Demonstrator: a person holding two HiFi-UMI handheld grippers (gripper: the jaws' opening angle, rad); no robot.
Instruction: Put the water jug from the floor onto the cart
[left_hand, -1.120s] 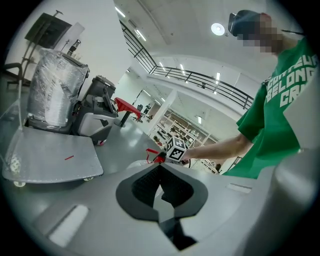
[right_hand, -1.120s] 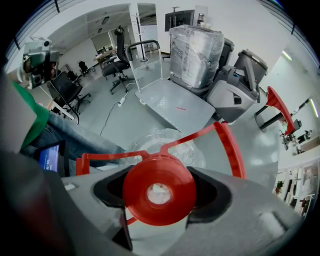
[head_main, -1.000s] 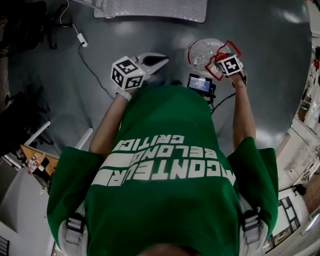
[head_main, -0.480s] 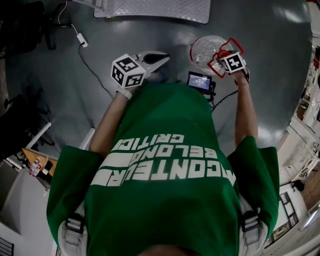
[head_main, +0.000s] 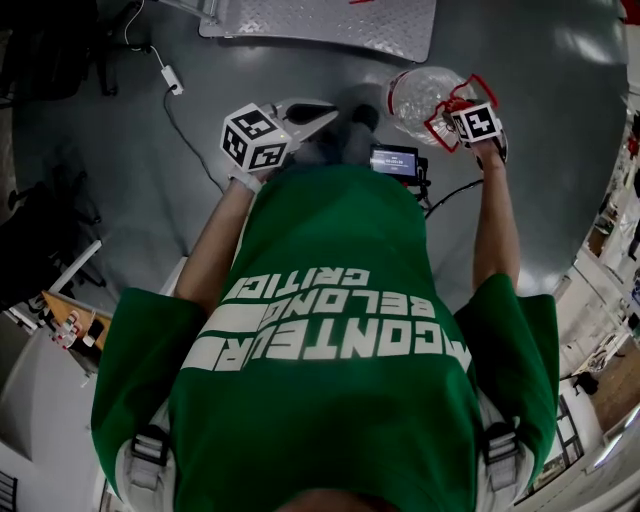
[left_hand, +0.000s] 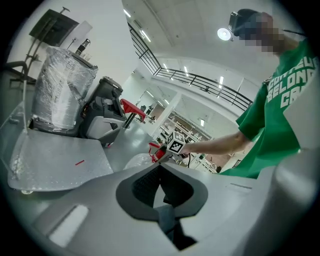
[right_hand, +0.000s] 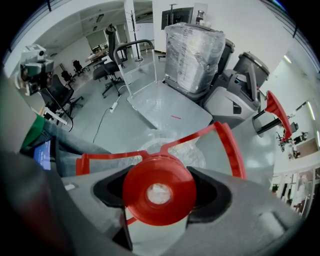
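Your right gripper (head_main: 455, 113) had its jaws closed on the neck of the water jug (head_main: 420, 92), at the red cap (right_hand: 159, 194). The jaws stood only as far apart as the neck allowed, with one pad on each side. The cap's wider rim appeared to sit on the camera side of the pads, which would stop the jug from sliding out; judge this a hanging carry. The jug's clear body hung below the gripper, over the grey floor (head_main: 540, 200). Its red handle (right_hand: 231, 145) stood to one side and was not gripped.

The jug was not yet on the cart (head_main: 320, 20). The cart's metal deck lay ahead of you, near the jug but apart from it. A wrapped load (right_hand: 192, 55) occupied the far part of the deck, leaving bare plate nearer you for the jug.

Your left gripper (head_main: 312, 115) had its jaws brought together on nothing. You held it at your front, clear of the jug.
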